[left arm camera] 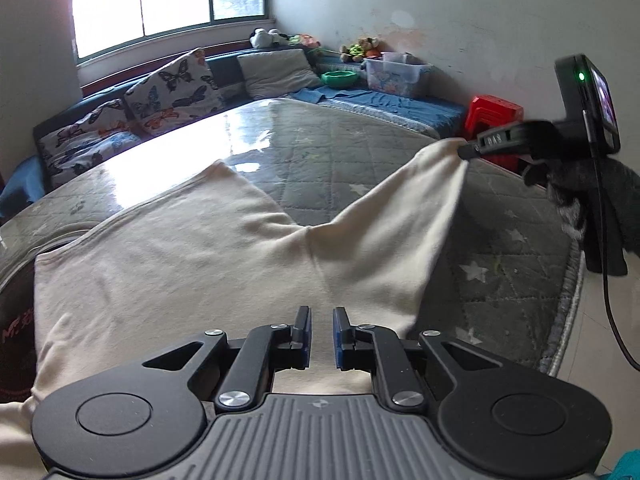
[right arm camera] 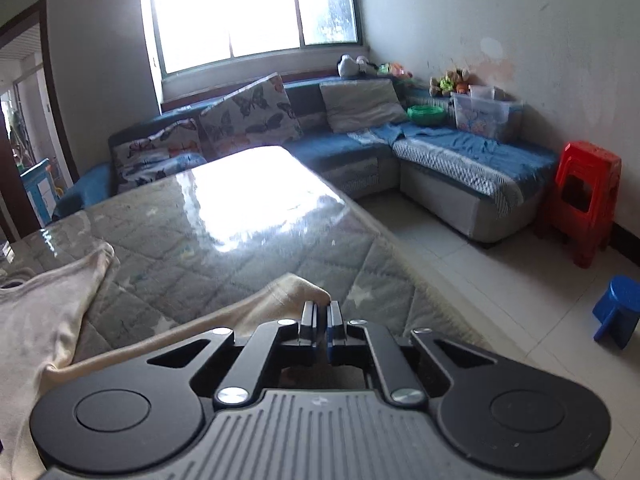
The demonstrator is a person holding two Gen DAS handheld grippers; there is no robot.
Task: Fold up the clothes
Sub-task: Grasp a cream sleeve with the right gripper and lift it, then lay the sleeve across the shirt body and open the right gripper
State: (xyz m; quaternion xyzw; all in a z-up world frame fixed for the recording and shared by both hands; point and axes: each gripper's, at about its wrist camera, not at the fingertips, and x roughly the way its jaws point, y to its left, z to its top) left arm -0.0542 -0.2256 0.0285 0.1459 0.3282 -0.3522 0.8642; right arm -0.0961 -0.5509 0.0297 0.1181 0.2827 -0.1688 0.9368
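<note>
A cream garment (left arm camera: 192,264) lies spread on a grey quilted table cover (left arm camera: 320,148) with star prints. My left gripper (left arm camera: 321,314) hovers over the garment's near part with a narrow gap between its fingers and nothing in them. My right gripper (right arm camera: 321,309) is shut on one corner of the garment (right arm camera: 296,286) and holds it lifted off the table, pulled to the right. In the left wrist view the right gripper (left arm camera: 466,151) shows at the right with the cloth stretched up to it. The garment's other end (right arm camera: 44,304) lies at the left.
A blue corner sofa (right arm camera: 440,152) with butterfly cushions (right arm camera: 248,116) stands behind the table. A clear storage box (right arm camera: 482,114) and a green bowl (right arm camera: 426,114) sit on it. A red stool (right arm camera: 586,200) and a blue stool (right arm camera: 618,310) stand on the tiled floor at the right.
</note>
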